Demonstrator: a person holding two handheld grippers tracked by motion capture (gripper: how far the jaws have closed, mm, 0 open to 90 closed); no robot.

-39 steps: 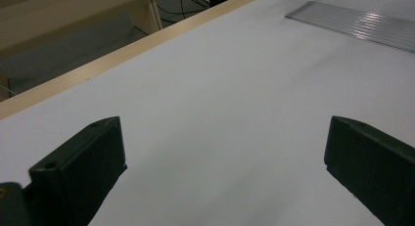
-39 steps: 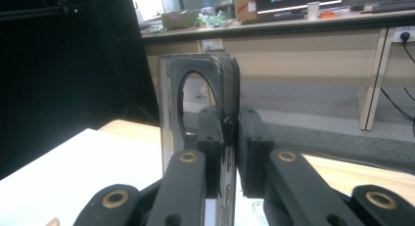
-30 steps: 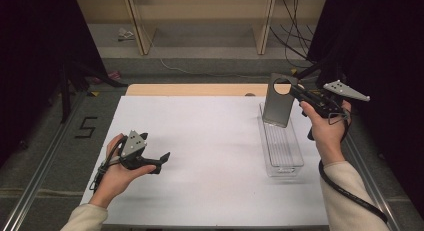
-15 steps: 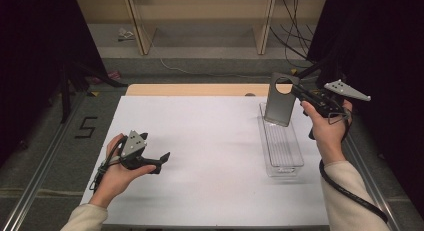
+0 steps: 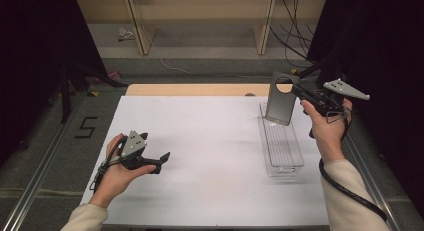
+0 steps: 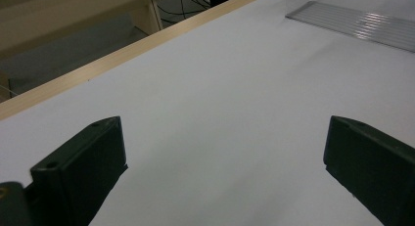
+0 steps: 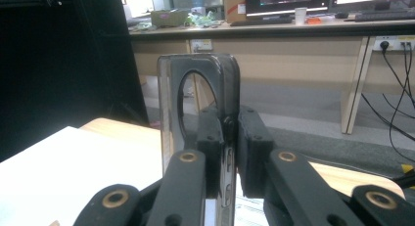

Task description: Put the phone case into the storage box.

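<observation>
Grey plate (image 5: 281, 100) with a round hole near its top hangs upright in the air, clamped by the right gripper (image 5: 306, 95) at about two o'clock on the white table (image 5: 210, 141). In the right gripper view the two black jaws press on the plate (image 7: 205, 89) from both sides, just below the hole, so the right gripper (image 7: 227, 152) is clenched on it. The plate's lower edge sits over the far end of a clear plastic tray (image 5: 281, 146), which lies lengthwise at about three o'clock on the table; whether the plate touches the tray cannot be told. The right hand (image 5: 325, 126) holds the gripper from below, with its cable running down along the sleeve.

The left gripper (image 5: 157, 161) rests low at about eight o'clock on the table, held in the left hand (image 5: 117, 173), well apart from the plate and the tray. In the left gripper view its jaws stand wide apart with bare white table (image 6: 220, 113) between them, so it is released and holds nothing. The tray (image 6: 352, 20) shows at the top right of that view, and the table's wooden edge (image 6: 122, 50) runs across the top left.
</observation>
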